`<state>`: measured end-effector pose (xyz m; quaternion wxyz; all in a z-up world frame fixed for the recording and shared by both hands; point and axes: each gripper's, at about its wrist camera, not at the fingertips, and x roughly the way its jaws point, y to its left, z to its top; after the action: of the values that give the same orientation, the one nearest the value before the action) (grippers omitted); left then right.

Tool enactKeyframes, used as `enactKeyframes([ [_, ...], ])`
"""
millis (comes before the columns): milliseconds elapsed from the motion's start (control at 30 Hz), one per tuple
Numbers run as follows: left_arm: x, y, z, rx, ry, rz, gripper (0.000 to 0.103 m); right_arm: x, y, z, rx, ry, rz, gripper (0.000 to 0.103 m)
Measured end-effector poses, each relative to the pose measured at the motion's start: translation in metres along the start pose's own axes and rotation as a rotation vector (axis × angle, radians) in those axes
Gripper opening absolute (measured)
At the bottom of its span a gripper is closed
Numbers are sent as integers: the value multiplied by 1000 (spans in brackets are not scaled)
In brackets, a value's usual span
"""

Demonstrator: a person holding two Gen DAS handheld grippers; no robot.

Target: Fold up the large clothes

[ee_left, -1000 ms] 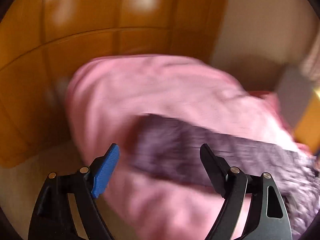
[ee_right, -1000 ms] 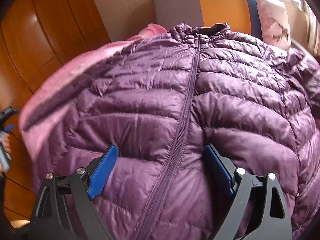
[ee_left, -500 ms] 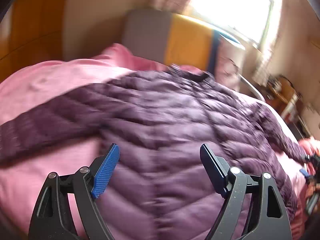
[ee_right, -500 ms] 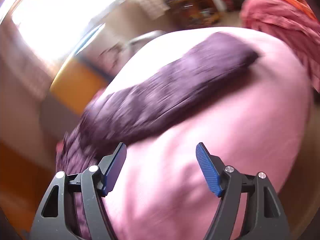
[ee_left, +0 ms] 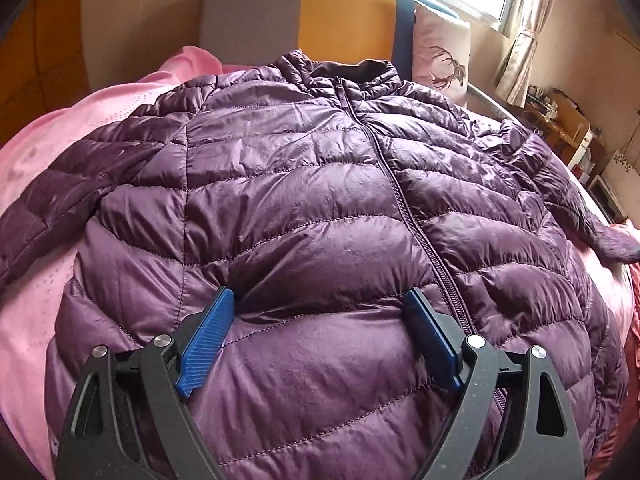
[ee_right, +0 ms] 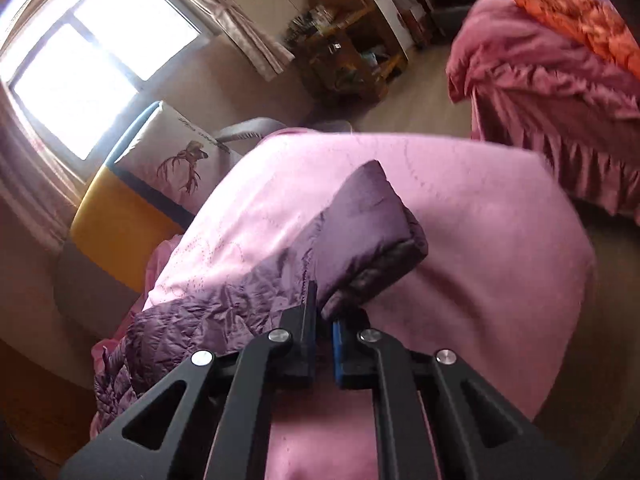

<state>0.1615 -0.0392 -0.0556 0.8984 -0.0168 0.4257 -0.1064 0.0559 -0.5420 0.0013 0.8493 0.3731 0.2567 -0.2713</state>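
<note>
A purple quilted down jacket (ee_left: 300, 184) lies front up and zipped on a pink bedspread (ee_left: 36, 152), both sleeves spread out to the sides. My left gripper (ee_left: 320, 294) hovers over the jacket's lower front just left of the zipper. Its jaws are opening and wide apart, with the blue pads (ee_left: 204, 344) resting against the puffy fabric without pinching it. In the right wrist view my right gripper (ee_right: 322, 308) is shut on the jacket's sleeve (ee_right: 372, 232) a little behind the cuff, which sticks out past the fingers over the pink bedspread (ee_right: 480, 220).
A grey and orange headboard (ee_left: 248, 12) and a deer-print pillow (ee_left: 440, 52) stand behind the jacket's collar. A crumpled red-pink blanket (ee_right: 560, 60) lies beyond the bed's side. A cluttered wooden shelf (ee_right: 352, 52) stands by the window wall.
The left gripper swung from the left sleeve to over the jacket's front and came closer. The right gripper swung from the jacket's front to the right sleeve and closed on it.
</note>
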Motion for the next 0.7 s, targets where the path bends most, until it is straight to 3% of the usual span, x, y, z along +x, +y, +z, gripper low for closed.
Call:
enactKeyframes([
  [67,0,1,-1,3,3,5,86,-21,-7,-14,-61,-28,-103,5],
  [133,2,1,-1,6,7,10,87,-15,-19,-36,-109,28,-206,5],
  [233,3,3,-1,18,11,20,88,1,-34,-64,-133,90,-251,5],
  [300,3,6,0,16,18,16,88,2,-31,-73,-129,77,-252,8],
  [367,2,9,3,16,32,9,88,-3,-29,-74,-99,76,-254,26],
  [400,-1,11,6,16,40,-1,88,-8,-32,-69,-89,65,-259,55],
  [433,-5,14,8,13,41,-13,88,-16,-33,-62,-87,39,-270,68],
  [567,-25,23,19,12,-38,-15,88,-54,-13,-49,-129,-65,-303,72],
  [700,-34,35,36,37,-109,25,88,-54,52,-62,-234,-39,-128,74],
])
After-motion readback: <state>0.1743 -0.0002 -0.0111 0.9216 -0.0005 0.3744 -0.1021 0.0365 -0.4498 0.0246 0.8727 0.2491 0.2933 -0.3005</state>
